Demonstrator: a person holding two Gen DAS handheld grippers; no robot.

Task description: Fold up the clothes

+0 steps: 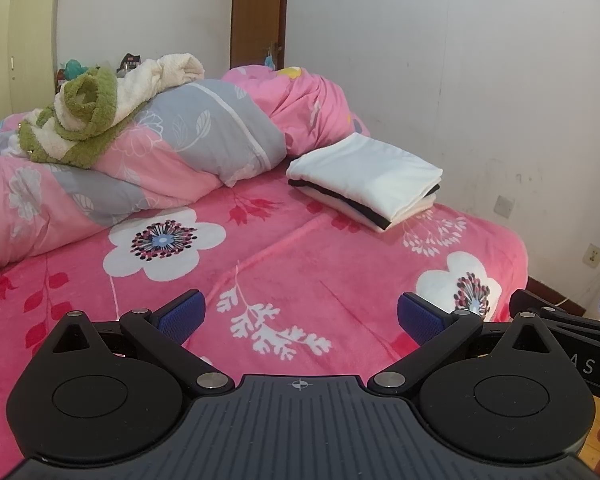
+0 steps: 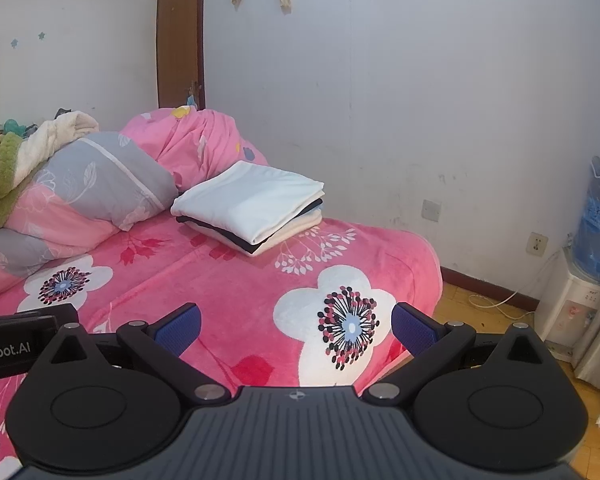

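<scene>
A neat stack of folded clothes (image 1: 366, 178), white on top with black and cream layers below, lies on the pink flowered bedspread (image 1: 260, 248) near the wall; the same stack (image 2: 252, 210) shows in the right wrist view. My left gripper (image 1: 300, 316) hovers low over the near part of the bed, open, with nothing between its blue pads (image 1: 182, 314). My right gripper (image 2: 296, 326) is beside it to the right, also open and holding nothing, above a large white flower print. Both are well short of the stack.
A rolled pink and grey quilt (image 1: 148, 160) with a green and cream fleece garment (image 1: 92, 120) on top lies along the left. The white wall (image 1: 480, 100) borders the bed's far side. A water dispenser (image 2: 584, 272) and cable stand on the wooden floor at right.
</scene>
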